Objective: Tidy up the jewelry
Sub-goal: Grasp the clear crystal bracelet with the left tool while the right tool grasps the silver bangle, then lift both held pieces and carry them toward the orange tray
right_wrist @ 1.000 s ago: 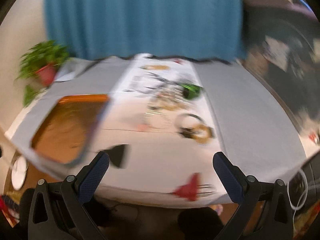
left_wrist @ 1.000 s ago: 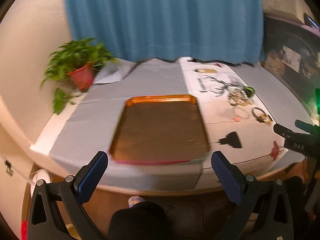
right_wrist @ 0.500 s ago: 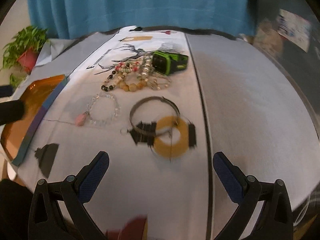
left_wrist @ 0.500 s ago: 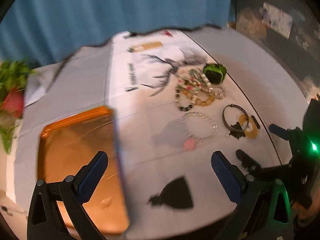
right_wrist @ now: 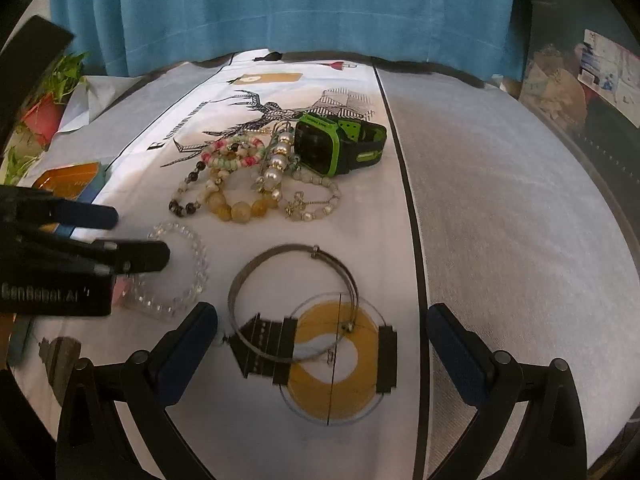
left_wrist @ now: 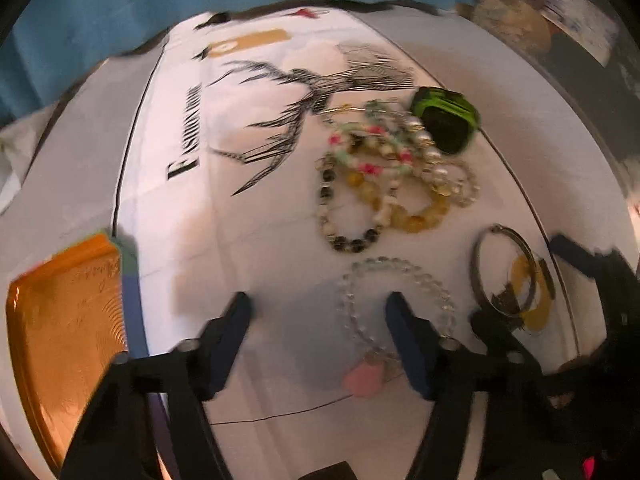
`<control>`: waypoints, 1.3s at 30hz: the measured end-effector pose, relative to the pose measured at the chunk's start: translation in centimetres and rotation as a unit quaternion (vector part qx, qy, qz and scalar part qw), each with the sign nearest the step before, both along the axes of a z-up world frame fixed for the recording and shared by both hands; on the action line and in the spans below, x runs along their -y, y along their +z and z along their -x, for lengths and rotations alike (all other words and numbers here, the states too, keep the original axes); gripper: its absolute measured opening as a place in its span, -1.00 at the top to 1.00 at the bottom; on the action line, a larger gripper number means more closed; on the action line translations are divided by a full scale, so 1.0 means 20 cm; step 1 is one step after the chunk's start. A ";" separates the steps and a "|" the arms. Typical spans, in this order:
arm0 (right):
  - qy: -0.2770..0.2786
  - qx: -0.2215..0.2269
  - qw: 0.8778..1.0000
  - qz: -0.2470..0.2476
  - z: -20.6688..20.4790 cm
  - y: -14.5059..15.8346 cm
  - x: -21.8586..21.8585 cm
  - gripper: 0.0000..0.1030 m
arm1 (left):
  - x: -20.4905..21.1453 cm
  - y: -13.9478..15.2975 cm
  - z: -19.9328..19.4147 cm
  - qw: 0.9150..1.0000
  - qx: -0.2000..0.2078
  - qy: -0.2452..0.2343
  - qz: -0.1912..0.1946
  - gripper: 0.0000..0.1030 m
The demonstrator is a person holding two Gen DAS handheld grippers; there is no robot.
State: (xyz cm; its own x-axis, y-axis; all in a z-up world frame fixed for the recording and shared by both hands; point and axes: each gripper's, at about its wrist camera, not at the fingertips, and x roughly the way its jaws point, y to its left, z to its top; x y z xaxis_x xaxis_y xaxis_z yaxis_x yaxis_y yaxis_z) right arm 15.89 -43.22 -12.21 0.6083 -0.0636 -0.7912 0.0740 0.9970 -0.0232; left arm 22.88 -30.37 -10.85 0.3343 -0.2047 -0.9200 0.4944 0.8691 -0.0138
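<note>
My left gripper [left_wrist: 318,308] points down at the white cloth, its jaws closing. A clear bead bracelet [left_wrist: 348,300] with a pink charm [left_wrist: 362,380] lies under it; its left arc sits between the pads, which do not press on it. In the right wrist view the left gripper [right_wrist: 140,236] reaches over that bracelet [right_wrist: 196,268]. My right gripper [right_wrist: 322,316] hangs open over a thin metal bangle [right_wrist: 256,264], apart from it. Behind lie a heap of beaded bracelets [right_wrist: 244,176] and a green watch [right_wrist: 340,144]. An orange tray [left_wrist: 60,340] sits at the left.
The white cloth with a deer print [left_wrist: 280,92] runs down the grey table top [right_wrist: 500,200]. A potted plant [right_wrist: 44,108] stands at the far left and a blue curtain [right_wrist: 280,4] hangs behind. Dark cluttered shelving [right_wrist: 580,80] borders the right side.
Both grippers have swung from the table's front edge to low over the jewelry. The left one moved right, away from the tray, and its jaws have narrowed.
</note>
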 end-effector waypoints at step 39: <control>0.057 0.024 0.998 -0.005 1.19 0.52 -0.79 -0.21 | -1.10 0.83 1.30 0.982 0.107 0.040 0.149 0.90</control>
State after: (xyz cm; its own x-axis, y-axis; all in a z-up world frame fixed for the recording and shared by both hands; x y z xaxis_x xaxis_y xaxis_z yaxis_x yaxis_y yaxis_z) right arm -7.88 -27.35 -1.84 0.6485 0.0161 -0.7611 -0.0389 0.9992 -0.0120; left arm -3.17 -8.33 5.85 0.5394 -0.4201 -0.7298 0.4446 0.8781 -0.1768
